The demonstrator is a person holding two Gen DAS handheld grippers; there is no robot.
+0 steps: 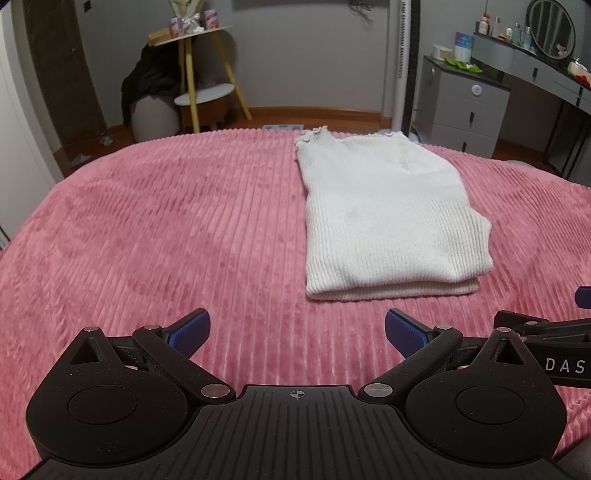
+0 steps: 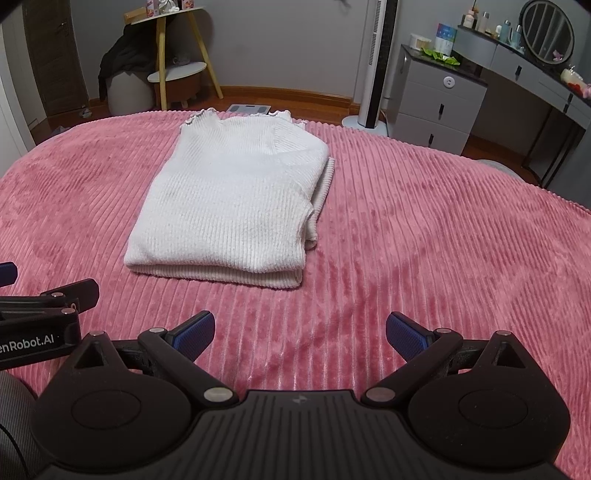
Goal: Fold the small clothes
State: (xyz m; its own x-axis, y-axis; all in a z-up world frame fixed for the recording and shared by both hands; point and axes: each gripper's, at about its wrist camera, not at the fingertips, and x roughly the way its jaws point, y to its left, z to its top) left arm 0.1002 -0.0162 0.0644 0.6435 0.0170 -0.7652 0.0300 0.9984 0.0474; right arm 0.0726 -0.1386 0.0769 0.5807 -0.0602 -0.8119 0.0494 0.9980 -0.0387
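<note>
A white ribbed knit top lies folded in a flat rectangle on the pink ribbed bedspread, frilled neck at the far end. It also shows in the right wrist view. My left gripper is open and empty, hovering above the bedspread short of the top's near left corner. My right gripper is open and empty, short of the top's near right corner. Each gripper's side shows at the edge of the other's view.
Beyond the bed's far edge stand a yellow-legged side table with dark clothes, a white tower fan, a grey drawer unit and a dressing table with a round mirror.
</note>
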